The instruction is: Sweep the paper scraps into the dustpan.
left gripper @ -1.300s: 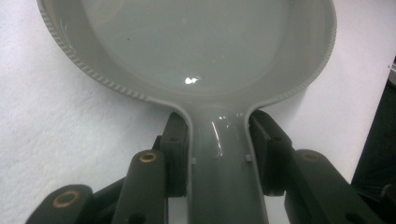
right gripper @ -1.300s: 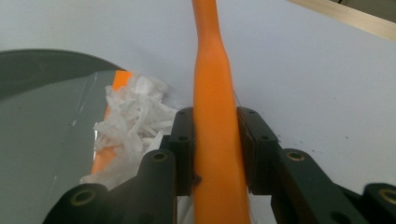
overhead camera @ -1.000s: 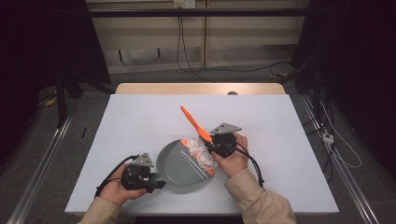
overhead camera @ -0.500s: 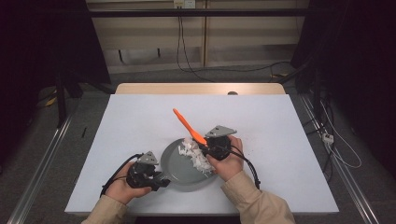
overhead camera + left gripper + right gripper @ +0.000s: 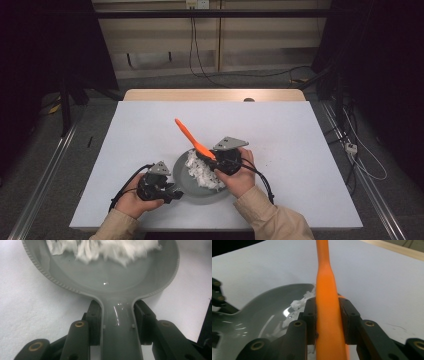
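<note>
A grey pan [image 5: 186,189] lies near the table's front edge with a heap of white shreds [image 5: 202,172] in its right half. My left gripper [image 5: 169,192] is shut on the pan's handle [image 5: 120,332], pads pressed against both sides; the left gripper view has the shreds [image 5: 105,250] at the pan's far side. My right gripper [image 5: 214,159] hovers over the pan's right rim, shut on an orange spatula [image 5: 190,136] whose free end slants up and to the left. In the right gripper view the spatula [image 5: 325,302] runs between the pads, with the pan [image 5: 262,312] below it.
The white table top [image 5: 300,150] spreads wide behind and to the right of the pan. Its wooden far edge [image 5: 215,95] lies beyond. Cables trail from both grippers toward the front edge. My left gripper [image 5: 218,300] peeks in at the right gripper view's left border.
My right hand has carried the spatula to the left over the pan, and the spatula's free end has swung left. The white shreds sit further left in the pan. The left hand stayed put.
</note>
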Tool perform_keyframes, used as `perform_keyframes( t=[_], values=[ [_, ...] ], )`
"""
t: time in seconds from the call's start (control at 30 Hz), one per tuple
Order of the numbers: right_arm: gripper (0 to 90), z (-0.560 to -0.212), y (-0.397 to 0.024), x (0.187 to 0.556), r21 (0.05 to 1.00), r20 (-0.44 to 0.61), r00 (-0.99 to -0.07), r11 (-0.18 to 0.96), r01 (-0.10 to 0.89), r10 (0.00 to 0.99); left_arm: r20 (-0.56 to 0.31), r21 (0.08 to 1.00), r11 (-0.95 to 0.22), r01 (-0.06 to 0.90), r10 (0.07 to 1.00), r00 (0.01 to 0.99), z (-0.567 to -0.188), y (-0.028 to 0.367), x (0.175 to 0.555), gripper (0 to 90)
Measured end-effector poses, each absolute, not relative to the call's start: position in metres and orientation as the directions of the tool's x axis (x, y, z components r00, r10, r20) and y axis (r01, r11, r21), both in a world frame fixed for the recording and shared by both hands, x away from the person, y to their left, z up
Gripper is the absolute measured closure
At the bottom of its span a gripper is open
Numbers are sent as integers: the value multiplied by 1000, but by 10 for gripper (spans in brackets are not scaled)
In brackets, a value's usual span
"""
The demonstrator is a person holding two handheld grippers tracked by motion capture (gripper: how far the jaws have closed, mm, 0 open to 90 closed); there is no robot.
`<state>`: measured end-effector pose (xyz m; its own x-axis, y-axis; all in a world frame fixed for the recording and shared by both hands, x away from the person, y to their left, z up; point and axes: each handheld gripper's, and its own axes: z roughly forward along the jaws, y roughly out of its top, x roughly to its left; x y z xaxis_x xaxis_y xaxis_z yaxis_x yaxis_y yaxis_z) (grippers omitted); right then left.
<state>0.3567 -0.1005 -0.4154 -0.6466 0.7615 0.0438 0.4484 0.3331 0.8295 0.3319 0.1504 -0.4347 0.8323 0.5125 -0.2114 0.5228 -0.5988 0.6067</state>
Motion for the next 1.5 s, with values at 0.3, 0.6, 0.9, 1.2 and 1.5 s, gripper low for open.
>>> perform_keyframes(
  t=[0.3,0.6,0.9,1.2,1.5],
  values=[
    [714,-407,-103,358,848,75,-664,303,435,744,-214,614,-590,524,515,830,-435,155,332,625],
    [714,-398,-124,365,866,105,-622,235,440,776,-206,608,-599,520,514,833,-434,160,333,625],
    [715,-408,-138,374,855,85,-581,240,459,809,-213,606,-605,516,502,839,-430,168,332,625],
    [715,-407,-165,378,854,77,-532,220,472,843,-217,594,-620,512,489,845,-433,164,332,625],
    [715,-420,-196,376,839,22,-469,240,489,883,-218,589,-627,509,483,848,-433,160,333,624]
  ],
)
